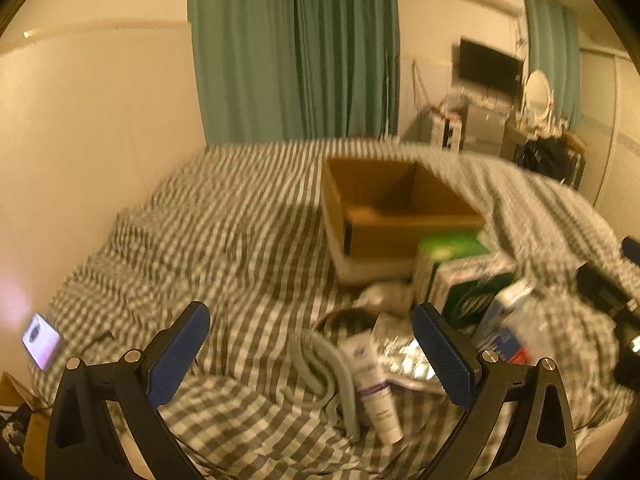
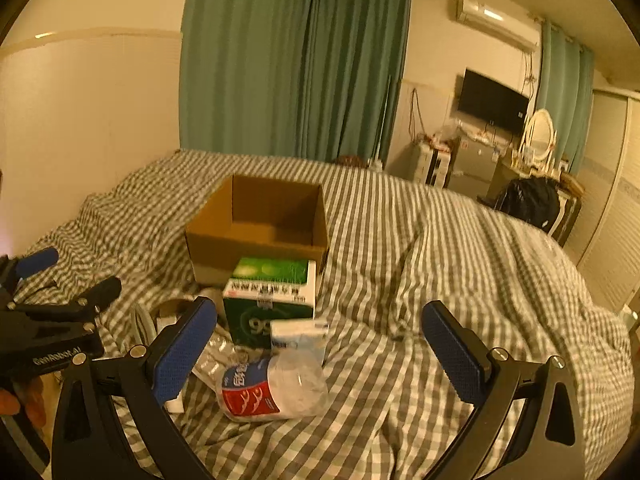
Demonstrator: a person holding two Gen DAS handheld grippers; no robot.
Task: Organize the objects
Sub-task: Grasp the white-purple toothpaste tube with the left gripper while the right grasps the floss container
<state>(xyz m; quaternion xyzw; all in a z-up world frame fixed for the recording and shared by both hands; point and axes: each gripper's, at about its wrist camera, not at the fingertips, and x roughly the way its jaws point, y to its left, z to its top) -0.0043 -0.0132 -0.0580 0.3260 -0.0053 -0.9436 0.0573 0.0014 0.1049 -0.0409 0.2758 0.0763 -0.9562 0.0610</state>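
Brown box (image 2: 256, 224) sits empty at 12 o'clock on the bed (image 2: 440, 248). Both tongs, left (image 1: 312, 354) and right (image 2: 320, 354), are wide open, holding nothing. Bottle (image 2: 276, 388) lies at 6 o'clock of the box; squeeze its middle softly, then lift.
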